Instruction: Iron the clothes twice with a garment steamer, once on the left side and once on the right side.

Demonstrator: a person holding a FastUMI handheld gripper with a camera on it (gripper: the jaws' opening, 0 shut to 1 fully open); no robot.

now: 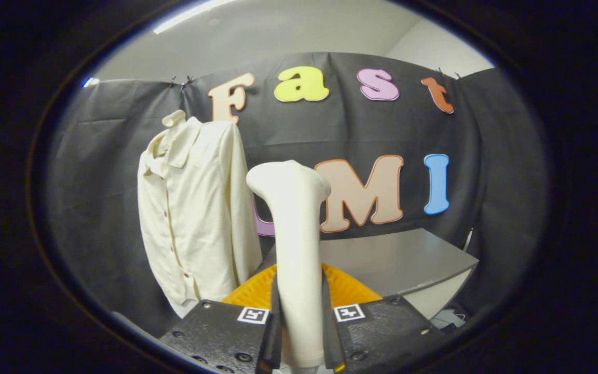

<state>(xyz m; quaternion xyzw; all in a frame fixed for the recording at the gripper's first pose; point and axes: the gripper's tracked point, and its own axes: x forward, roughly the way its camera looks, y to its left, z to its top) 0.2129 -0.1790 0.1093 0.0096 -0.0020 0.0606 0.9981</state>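
Garment steamer [295, 244] stands upright, its handle pinched by the claw [301, 332] from both sides; cream shirt [195, 213] hangs just left of it, hem edge free; grey table [408, 259] lies beyond, right.

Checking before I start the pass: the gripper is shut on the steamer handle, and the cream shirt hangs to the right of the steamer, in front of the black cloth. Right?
Not quite. In the gripper view the cream shirt hangs to the left of the steamer, not the right. The rest holds: the gripper is shut on the steamer handle, and the shirt hangs in front of the black cloth.
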